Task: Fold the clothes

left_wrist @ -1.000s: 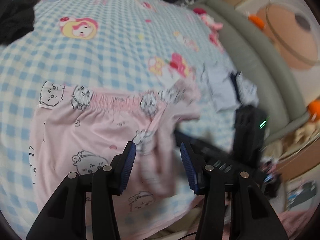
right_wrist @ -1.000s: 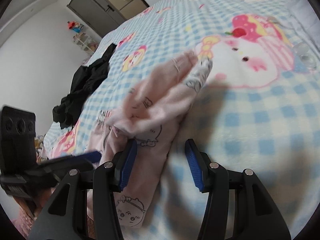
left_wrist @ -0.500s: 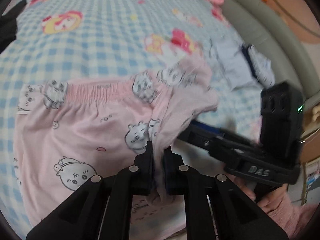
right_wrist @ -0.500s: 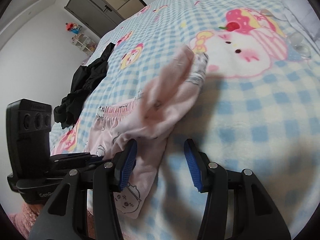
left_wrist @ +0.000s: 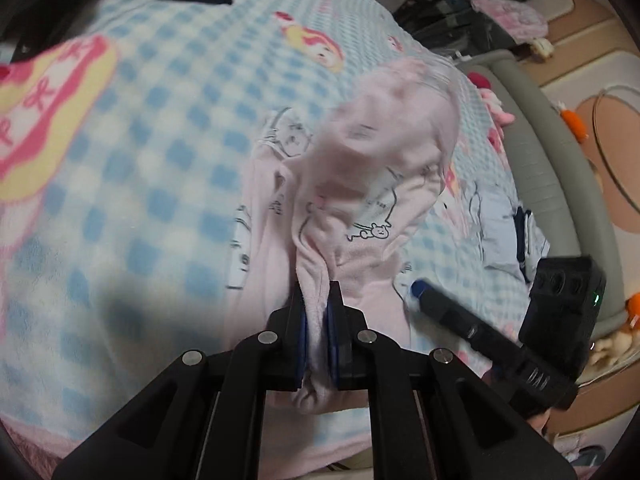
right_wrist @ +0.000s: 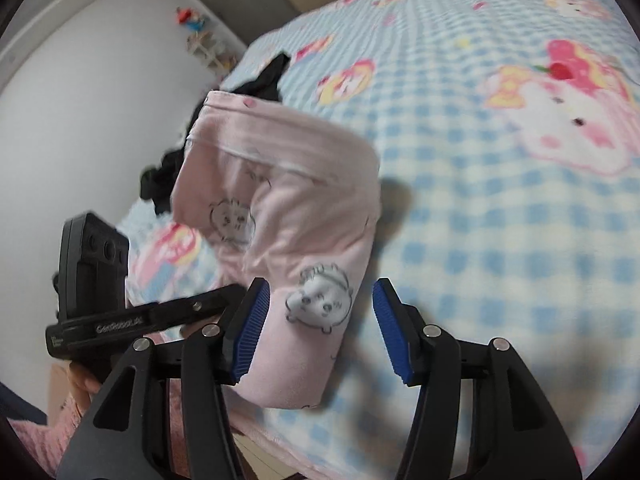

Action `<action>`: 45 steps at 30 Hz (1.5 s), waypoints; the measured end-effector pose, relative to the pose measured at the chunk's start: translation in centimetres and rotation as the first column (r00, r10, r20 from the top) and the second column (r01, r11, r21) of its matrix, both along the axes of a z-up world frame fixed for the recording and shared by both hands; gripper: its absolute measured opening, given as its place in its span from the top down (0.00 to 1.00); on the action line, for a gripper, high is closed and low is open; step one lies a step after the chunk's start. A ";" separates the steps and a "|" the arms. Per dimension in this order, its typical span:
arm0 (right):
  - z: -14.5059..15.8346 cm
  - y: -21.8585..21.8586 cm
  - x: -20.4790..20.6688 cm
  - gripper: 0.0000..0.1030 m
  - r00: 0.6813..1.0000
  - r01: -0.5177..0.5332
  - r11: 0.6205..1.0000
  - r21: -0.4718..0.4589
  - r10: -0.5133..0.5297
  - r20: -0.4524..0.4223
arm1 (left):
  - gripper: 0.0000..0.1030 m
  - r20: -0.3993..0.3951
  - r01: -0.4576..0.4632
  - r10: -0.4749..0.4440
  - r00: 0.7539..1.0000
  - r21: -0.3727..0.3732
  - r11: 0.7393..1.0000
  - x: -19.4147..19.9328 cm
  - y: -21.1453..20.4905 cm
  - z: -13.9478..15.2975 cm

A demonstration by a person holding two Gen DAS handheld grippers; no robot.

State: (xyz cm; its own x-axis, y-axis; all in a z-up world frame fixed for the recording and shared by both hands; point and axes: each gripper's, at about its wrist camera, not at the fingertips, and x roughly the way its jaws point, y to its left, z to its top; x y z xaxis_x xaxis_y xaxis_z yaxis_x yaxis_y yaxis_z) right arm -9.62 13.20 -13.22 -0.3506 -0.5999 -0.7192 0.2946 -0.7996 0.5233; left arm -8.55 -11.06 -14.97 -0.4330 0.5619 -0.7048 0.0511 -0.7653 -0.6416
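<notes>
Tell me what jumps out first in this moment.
The pink pajama shorts with cartoon animal prints, lifted off the blue checked blanket and bunched between the shut left gripper. In the right wrist view, the right gripper straddles the hanging cloth, open. Dark clothing lies farther back.

Soft matt pink cloth shorts (left_wrist: 372,208), fuzzy fleece checked blanket (left_wrist: 160,168)

Wrist views angled down, close, shared bed (left_wrist: 132,168)

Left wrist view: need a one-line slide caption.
Left gripper clamped on a bunched edge of the pink cartoon-print garment, lifting it over the blue checked blanket; right gripper alongside.
</notes>
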 end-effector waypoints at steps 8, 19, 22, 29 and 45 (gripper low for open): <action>-0.5 -1.2 0.8 0.46 1.000 -0.001 0.996 0.093 0.002 -0.008 | 0.91 -0.061 0.013 -0.016 0.998 -0.057 0.998 0.3 -1.1 2.1; -1.5 -1.2 0.9 0.45 0.999 0.049 0.976 0.213 -0.046 -0.020 | 0.85 -0.019 -0.107 0.108 0.994 0.062 0.992 2.5 -3.6 -1.1; -0.9 -0.4 1.2 0.45 0.997 0.068 0.980 0.189 -0.061 -0.040 | 0.84 -0.118 -0.092 0.085 0.989 -0.056 0.994 3.6 -2.9 1.5; 0.4 -0.5 2.1 0.45 0.998 0.009 0.989 0.148 0.000 -0.060 | 0.84 -0.175 -0.024 -0.002 0.985 -0.144 0.989 5.4 -0.4 3.3; 0.3 0.6 3.7 0.45 0.995 0.081 0.980 0.181 -0.068 -0.078 | 0.61 -0.152 -0.039 0.019 0.988 -0.127 0.991 6.6 -0.1 2.6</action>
